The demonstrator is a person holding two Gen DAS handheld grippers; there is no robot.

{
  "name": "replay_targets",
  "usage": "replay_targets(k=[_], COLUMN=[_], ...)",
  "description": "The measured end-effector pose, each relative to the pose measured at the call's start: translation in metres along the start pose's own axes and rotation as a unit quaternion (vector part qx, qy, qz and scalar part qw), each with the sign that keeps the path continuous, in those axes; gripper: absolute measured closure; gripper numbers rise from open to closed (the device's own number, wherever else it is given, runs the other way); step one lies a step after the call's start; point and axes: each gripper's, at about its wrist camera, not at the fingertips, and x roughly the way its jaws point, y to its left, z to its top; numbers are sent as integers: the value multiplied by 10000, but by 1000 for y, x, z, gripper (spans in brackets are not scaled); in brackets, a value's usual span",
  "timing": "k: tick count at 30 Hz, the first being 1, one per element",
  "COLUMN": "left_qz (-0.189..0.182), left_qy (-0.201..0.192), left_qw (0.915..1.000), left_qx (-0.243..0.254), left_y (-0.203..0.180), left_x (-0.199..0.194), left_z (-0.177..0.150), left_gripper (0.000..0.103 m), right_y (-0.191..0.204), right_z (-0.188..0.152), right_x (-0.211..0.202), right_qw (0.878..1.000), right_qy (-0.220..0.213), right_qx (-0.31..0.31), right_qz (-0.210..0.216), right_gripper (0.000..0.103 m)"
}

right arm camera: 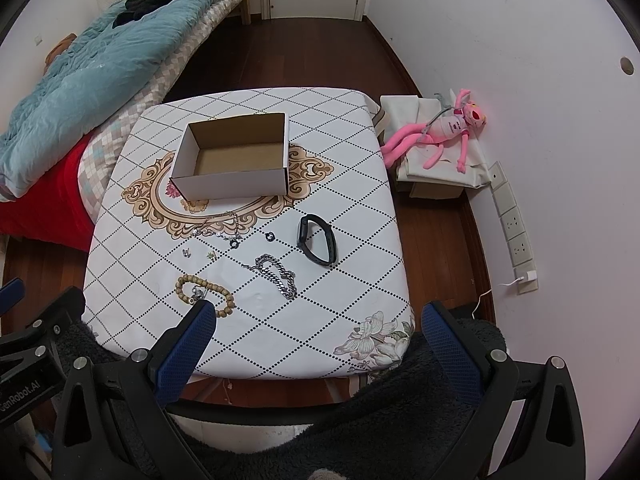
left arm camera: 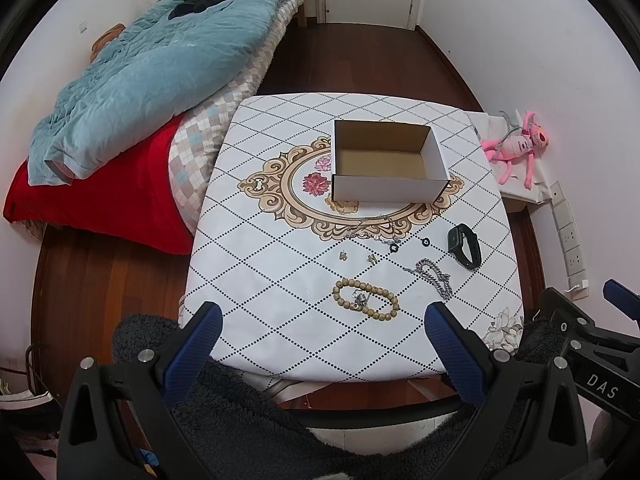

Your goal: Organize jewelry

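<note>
An open, empty white cardboard box (left arm camera: pixel 386 160) (right arm camera: pixel 234 160) stands mid-table. In front of it lie a thin necklace (left arm camera: pixel 376 232) (right arm camera: pixel 220 230), two small earrings (left arm camera: pixel 343 256), two small black rings (left arm camera: pixel 426 242), a black wristband (left arm camera: pixel 466 246) (right arm camera: pixel 316 240), a silver chain bracelet (left arm camera: pixel 434 278) (right arm camera: pixel 278 276) and a wooden bead bracelet (left arm camera: pixel 366 300) (right arm camera: pixel 204 290) with a small charm inside. My left gripper (left arm camera: pixel 322 318) is open and empty over the table's near edge. My right gripper (right arm camera: pixel 320 316) is open and empty, also at the near edge.
The table (left arm camera: pixel 280 280) has a diamond-pattern cloth. A bed with a blue quilt (left arm camera: pixel 140 72) is on the left. A pink plush toy (right arm camera: pixel 444 132) lies on a covered box at the right, by the wall sockets (right arm camera: pixel 514 228). A dark fleece garment (left arm camera: pixel 248 420) lies below the grippers.
</note>
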Motion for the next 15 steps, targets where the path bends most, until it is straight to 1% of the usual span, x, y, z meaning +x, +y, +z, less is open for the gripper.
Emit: replay_targets(k=[15], left_qz=[-21], left_qy=[-7], left_qw=[10000], left_qx=[28], left_y=[-3], left_x=[1], left_z=[-3], left_gripper=[0], right_y=[0], right_z=[0], right_x=[-2], right_qw=[10000], right_qy=[-10], right_qx=[0], right_qz=[5], right_gripper=[0])
